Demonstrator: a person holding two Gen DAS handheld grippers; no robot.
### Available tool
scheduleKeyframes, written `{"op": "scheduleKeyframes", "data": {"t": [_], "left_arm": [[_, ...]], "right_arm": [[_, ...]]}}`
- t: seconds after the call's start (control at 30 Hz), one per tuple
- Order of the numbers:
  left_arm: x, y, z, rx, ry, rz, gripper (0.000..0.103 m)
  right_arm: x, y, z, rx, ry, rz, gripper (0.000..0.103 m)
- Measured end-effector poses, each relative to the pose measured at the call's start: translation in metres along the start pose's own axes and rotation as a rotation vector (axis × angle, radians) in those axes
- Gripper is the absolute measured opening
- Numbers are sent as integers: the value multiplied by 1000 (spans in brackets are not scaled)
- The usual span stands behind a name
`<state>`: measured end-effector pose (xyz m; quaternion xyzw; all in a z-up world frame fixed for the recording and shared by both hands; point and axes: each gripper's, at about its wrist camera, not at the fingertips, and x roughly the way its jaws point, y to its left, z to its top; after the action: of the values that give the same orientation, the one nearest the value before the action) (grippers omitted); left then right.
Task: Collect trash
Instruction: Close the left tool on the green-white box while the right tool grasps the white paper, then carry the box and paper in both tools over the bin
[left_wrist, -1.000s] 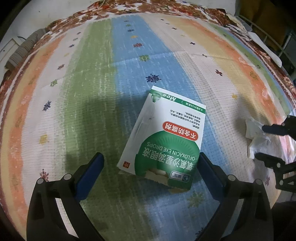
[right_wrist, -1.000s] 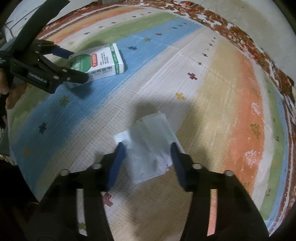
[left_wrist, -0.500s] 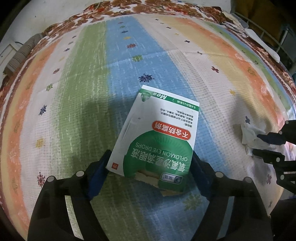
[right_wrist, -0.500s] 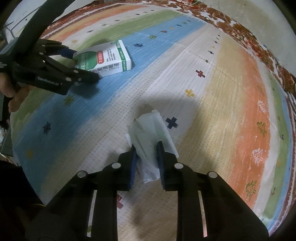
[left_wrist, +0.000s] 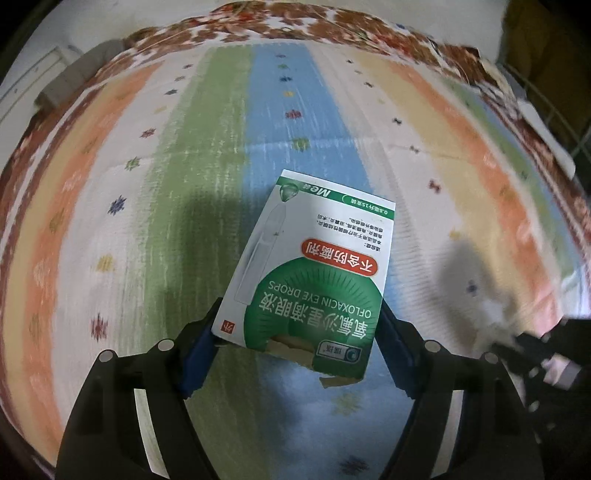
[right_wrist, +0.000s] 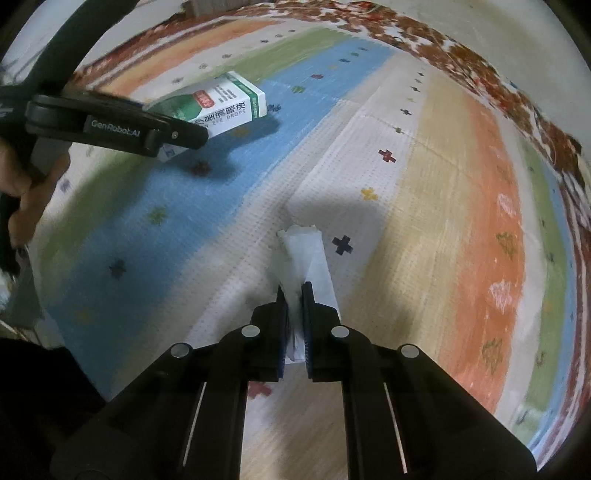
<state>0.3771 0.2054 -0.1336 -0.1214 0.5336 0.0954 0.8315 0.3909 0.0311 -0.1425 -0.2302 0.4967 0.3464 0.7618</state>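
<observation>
Left tool clamps eye-drop box, long axis toward 12 o'clock; right tool pinches white wrapper, also pointing 12 o'clock.

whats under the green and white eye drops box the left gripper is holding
The green and white eye drops box hangs over the striped cloth, its shadow below. Cloth directly beneath is hidden. The left gripper clamps it.

Pinched between the blue pads of the left hand-held gripper: a green-and-white eye-drops box, printed face up, torn at the near edge (brown card showing). Beneath it, a striped cloth in green, blue, cream and orange, dotted with small stars. At the right edge, blurred, the right hand-held gripper with something white.
</observation>
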Motion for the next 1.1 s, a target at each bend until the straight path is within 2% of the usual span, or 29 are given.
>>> {"op": "scheduleKeyframes", "data": {"t": [0.17,0.3,0.4,0.63,0.83,1.1], "left_arm": [[-28,-11,-7,-58,12,0,76],[-51,-18,-20,-94,0,7,76],[-64,-19,-29,-124,-10,9,76],[-98,-37,-56,-124,-39,-52,76],[-138,-57,-73,-119,-100,-123,76],[-173,-67,-99,-116,-150,-166,76]], "right_arm": [[-28,4,0,36,-41,22,6],[-52,-8,-4,129,-76,85,6],[-65,-12,-10,150,-89,79,6],[-104,-16,-25,190,-149,82,6],[-142,-11,-41,212,-212,80,6],[-185,-3,-65,241,-292,40,6]]}}
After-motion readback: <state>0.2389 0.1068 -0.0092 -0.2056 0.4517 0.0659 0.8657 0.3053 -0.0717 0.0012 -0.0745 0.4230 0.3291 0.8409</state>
